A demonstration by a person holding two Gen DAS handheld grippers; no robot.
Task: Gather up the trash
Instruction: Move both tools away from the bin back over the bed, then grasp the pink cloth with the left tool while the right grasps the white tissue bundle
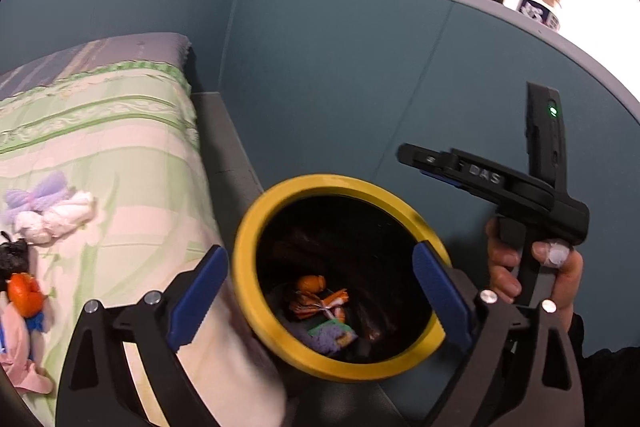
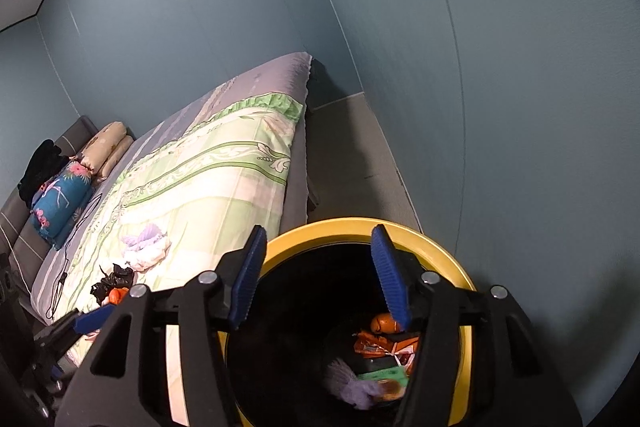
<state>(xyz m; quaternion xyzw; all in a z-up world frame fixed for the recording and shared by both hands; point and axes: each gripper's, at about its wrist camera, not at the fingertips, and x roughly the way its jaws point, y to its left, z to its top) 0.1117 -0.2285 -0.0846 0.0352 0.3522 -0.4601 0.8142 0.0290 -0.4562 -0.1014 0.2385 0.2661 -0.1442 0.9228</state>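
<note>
Here the left gripper (image 1: 320, 303) hangs over the mouth of the bin (image 1: 256, 247), its blue pads spread wide with nothing between them. Directly below it, at the bottom of the bin, lie orange wrappers (image 1: 320, 297) and a purple scrap (image 1: 330, 335). The right gripper (image 2: 320, 275) hovers over the same bin (image 2: 440, 247) from the other side, its pads apart and empty, the same trash (image 2: 380, 343) beneath its right pad. To the left of both grippers runs the bed (image 2: 208, 179) with its green patterned cover; on it, left of the left gripper, sit a white and purple bundle (image 1: 52, 211), something black (image 1: 12, 255) and an orange piece (image 1: 26, 293). Beyond the bin stands the blue wall (image 1: 340, 67). Farther along the bed lie pillows (image 2: 108, 143).
</note>
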